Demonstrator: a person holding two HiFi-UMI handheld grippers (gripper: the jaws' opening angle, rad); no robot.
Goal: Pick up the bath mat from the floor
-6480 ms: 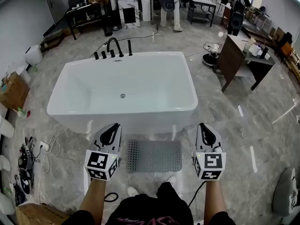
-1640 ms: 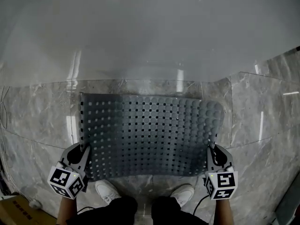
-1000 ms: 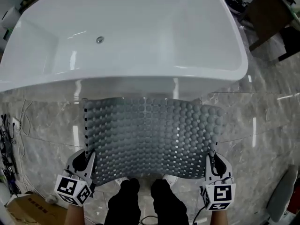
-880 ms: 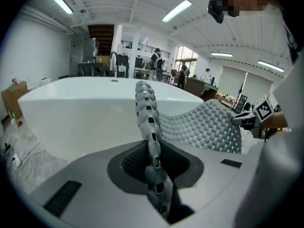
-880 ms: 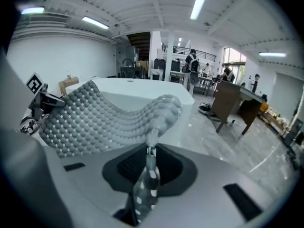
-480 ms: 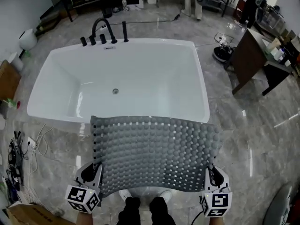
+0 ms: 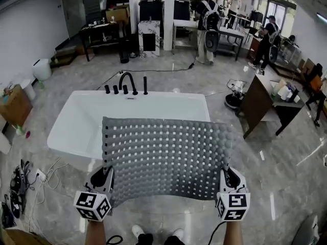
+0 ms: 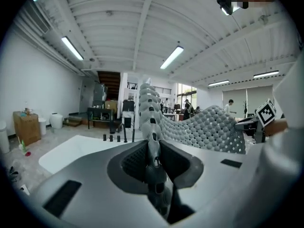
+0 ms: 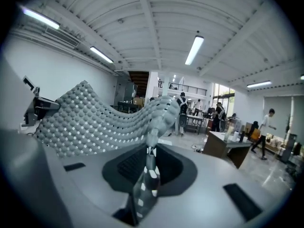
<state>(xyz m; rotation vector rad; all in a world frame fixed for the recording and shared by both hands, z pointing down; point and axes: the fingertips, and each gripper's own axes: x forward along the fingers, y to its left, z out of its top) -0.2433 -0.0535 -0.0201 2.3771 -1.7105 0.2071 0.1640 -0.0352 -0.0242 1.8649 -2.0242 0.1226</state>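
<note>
The grey perforated bath mat (image 7: pixel 166 160) is lifted off the floor and stretched flat in the air between my two grippers, in front of the white bathtub (image 7: pixel 76 124). My left gripper (image 7: pixel 106 180) is shut on the mat's near left corner; the mat (image 8: pixel 190 127) runs up from between its jaws and off to the right. My right gripper (image 7: pixel 228 178) is shut on the near right corner, with the mat (image 9: pixel 95 122) spreading left from its jaws. Its studded underside faces up.
Black taps (image 7: pixel 125 86) stand on the tub's far rim. A dark wooden desk (image 7: pixel 260 103) is at the right. Cables and a power strip (image 7: pixel 23 180) lie on the marble floor at the left. People (image 7: pixel 209 17) stand by tables at the back.
Both grippers have raised the mat from just above the floor to chest height. The view has tilted up from the tub to the whole room.
</note>
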